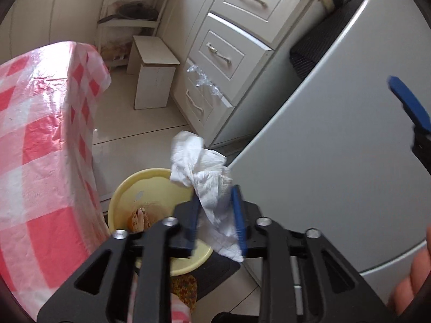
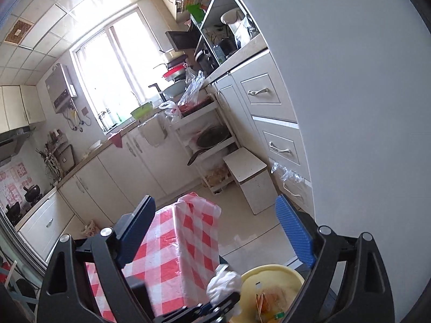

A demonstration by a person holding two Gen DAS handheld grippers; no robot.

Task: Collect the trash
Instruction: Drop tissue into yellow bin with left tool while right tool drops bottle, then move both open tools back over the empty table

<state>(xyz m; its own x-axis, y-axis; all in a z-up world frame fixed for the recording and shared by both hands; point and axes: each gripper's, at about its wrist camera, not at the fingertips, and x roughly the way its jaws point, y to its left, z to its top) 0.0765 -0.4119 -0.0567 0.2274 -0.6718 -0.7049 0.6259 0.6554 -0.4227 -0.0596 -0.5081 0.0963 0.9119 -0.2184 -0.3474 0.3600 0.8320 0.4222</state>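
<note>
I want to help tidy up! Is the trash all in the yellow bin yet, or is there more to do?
Partly done: the yellow bin already has some wrappers inside. In hand: the left tongs have a crumpled white tissue between them, above the bin's edge. Left: the tissue isn't in the bin yet. The right tongs are open and empty. No other trash shows on the floor here.
</note>
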